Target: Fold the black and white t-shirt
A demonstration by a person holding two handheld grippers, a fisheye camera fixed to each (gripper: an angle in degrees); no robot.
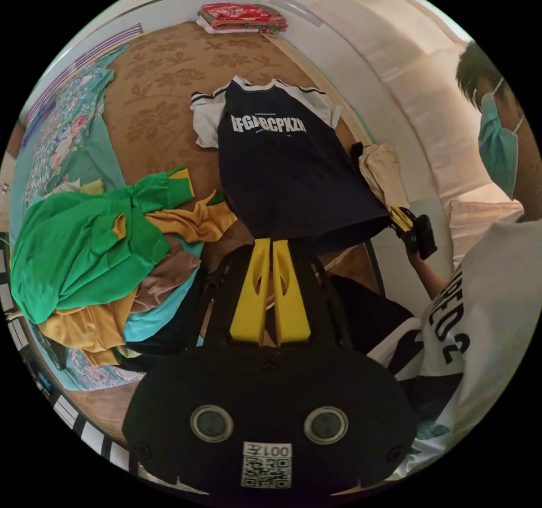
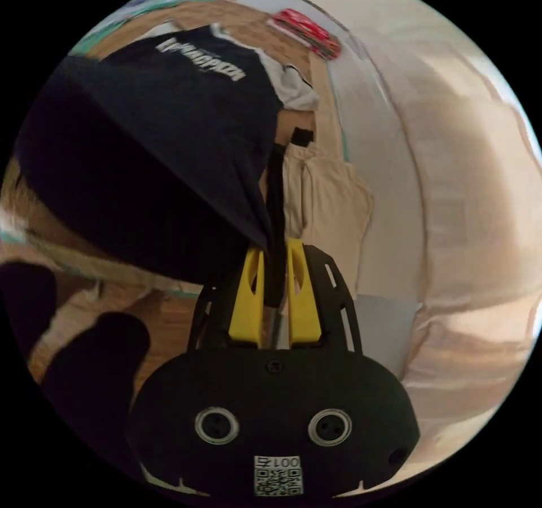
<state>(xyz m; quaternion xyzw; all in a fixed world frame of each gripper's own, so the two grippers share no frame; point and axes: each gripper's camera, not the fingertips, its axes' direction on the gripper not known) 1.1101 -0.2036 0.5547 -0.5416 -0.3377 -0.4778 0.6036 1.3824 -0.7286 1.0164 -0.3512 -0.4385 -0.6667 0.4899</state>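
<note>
In the left gripper view, the left tongs (image 1: 270, 243) are pointing away from the camera with their yellow jaws nearly together, and their tips are sitting at the near hem of the black and white t-shirt (image 1: 288, 163); the dark cloth is hiding the tips, so I cannot tell whether they are pinching it. In the right gripper view, the right tongs (image 2: 275, 248) are narrowed onto a bunched corner of the t-shirt's (image 2: 152, 152) dark hem, with the cloth running down between both jaws. The left gripper view is also showing those right tongs (image 1: 402, 218) at the hem's other corner, held in the hand (image 1: 416, 254) of a person in a white shirt (image 1: 485, 316).

The t-shirt is lying front up on a bed with a brown patterned cover (image 1: 164, 84), its hem end lifted toward the cameras, its white sleeves and collar lying farther off, and a line of white lettering crossing the chest. Just beside it, a beige garment (image 1: 384, 174) is lying at the bed's edge. To the other side, a heap of green, yellow, tan and teal clothes (image 1: 96, 259) is resting on the cover, apart from the t-shirt. Beyond the heap, a floral blanket (image 1: 62, 129) is stretching along the bed. At the far end, a folded red patterned cloth (image 1: 243, 16) is sitting near the wall.
</note>
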